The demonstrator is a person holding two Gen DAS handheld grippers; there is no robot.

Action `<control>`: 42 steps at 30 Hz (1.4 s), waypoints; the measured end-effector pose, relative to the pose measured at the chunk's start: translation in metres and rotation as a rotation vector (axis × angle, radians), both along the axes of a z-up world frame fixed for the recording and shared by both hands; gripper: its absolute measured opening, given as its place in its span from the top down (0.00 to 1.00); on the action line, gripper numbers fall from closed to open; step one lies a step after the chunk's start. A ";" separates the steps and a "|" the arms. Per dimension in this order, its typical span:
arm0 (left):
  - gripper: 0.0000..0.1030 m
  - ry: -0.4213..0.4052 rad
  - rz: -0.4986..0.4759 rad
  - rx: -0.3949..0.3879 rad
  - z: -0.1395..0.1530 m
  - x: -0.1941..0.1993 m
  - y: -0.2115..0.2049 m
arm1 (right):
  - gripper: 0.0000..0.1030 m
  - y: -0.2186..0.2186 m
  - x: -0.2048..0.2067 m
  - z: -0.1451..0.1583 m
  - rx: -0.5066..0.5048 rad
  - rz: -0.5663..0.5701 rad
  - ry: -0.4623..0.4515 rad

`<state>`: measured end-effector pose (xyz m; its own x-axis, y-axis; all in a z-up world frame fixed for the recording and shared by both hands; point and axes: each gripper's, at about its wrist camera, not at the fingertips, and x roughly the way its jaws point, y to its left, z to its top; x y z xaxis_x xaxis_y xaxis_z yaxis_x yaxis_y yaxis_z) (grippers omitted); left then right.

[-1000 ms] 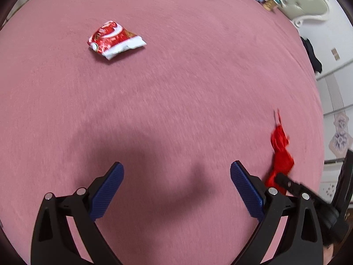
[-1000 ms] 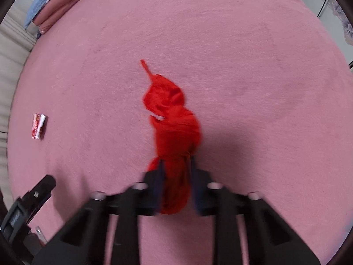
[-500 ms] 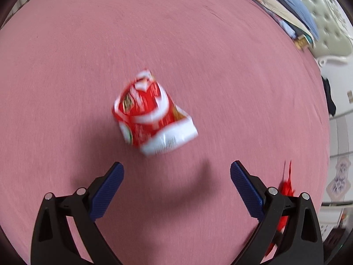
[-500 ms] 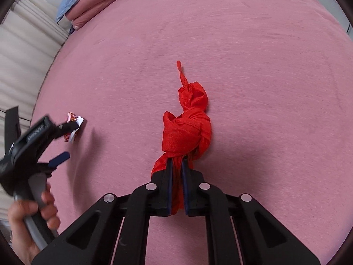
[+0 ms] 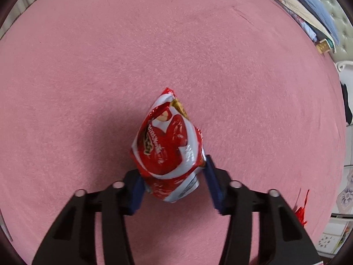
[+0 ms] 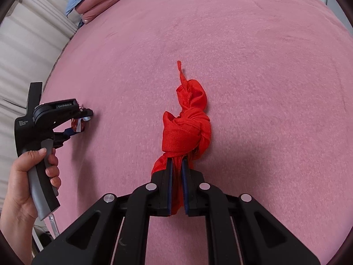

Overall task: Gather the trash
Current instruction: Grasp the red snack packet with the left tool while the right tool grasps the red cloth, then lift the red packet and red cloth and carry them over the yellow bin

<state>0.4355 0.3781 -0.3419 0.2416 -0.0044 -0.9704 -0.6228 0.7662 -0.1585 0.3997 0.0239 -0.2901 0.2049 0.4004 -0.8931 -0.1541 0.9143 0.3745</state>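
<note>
A: Trash first: where do you have the crumpled red-and-white foil snack packet (image 5: 168, 148)?

B: Between the blue pads of your left gripper (image 5: 174, 182), low over the pink plush blanket (image 5: 176, 44). Your jaws have just been closing around it; the left pad is against the packet's lower end and the right one sits at its edge, so you are pinching it. From the right wrist camera the same gripper (image 6: 82, 121) shows at the far left, your hand (image 6: 28, 176) wrapped round its grey handle.

A: And your right gripper (image 6: 177, 183)?

B: Pressed almost together on the lower tail of a knotted bright red cloth bundle (image 6: 187, 123). The knot and a thin twisted end stretch away from your fingers over the blanket.

A: Anything around you or in the way?

B: The blanket between the two grippers is bare. Folded blue and pink fabrics (image 6: 94, 2) are piled at its far edge, a pale curtain (image 6: 24, 48) hangs on the left, and a pale green tufted chair (image 5: 331, 11) stands beyond more stacked textiles.

A: Any bin or bag?

B: I cannot tell whether the red bundle holds anything.
</note>
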 end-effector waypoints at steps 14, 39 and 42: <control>0.62 -0.075 -0.148 -0.102 0.010 -0.109 -0.062 | 0.92 -0.018 -0.058 0.011 -0.019 0.020 0.017; 0.62 0.026 -0.554 -0.201 0.039 -0.259 -0.284 | 0.92 -0.153 -0.239 0.048 -0.008 -0.119 0.135; 0.62 0.027 -0.607 -0.205 0.049 -0.267 -0.312 | 0.92 -0.174 -0.257 0.058 -0.005 -0.168 0.137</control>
<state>0.1684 0.0660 -0.2928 0.1135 -0.3187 -0.9410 -0.0932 0.9396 -0.3295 0.1426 -0.1502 -0.2324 0.1443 0.3661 -0.9193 0.0525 0.9249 0.3765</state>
